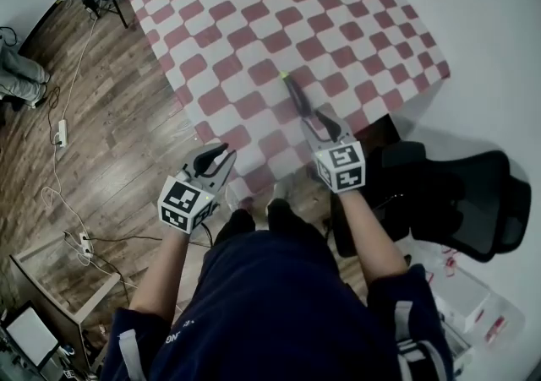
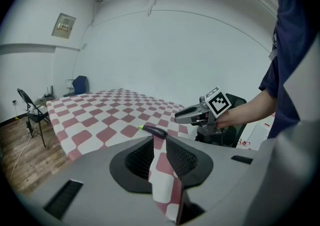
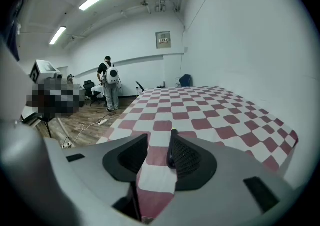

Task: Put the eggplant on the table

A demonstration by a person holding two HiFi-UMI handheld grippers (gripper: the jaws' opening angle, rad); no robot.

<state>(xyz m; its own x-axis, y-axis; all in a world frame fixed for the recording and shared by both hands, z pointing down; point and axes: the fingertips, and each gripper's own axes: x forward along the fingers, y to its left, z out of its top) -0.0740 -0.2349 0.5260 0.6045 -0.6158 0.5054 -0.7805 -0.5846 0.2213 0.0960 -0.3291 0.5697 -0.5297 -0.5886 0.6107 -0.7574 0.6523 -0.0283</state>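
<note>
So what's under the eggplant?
The eggplant lies on a red-and-white checkered cloth. The cloth hides whatever is beneath it, so that cannot be seen.

We note one table (image 1: 372, 8), fully draped in a red-and-white checked cloth (image 1: 245, 41) that hangs over its edges; a dark, slender eggplant (image 1: 297, 96) lies directly on the cloth, close to the near edge; its green tip points away from us.

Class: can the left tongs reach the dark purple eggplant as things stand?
Probably yes: the left tongs are open and empty; the dark purple eggplant lies uncovered on the red checked tablecloth, with only the right tongs close by.
</note>
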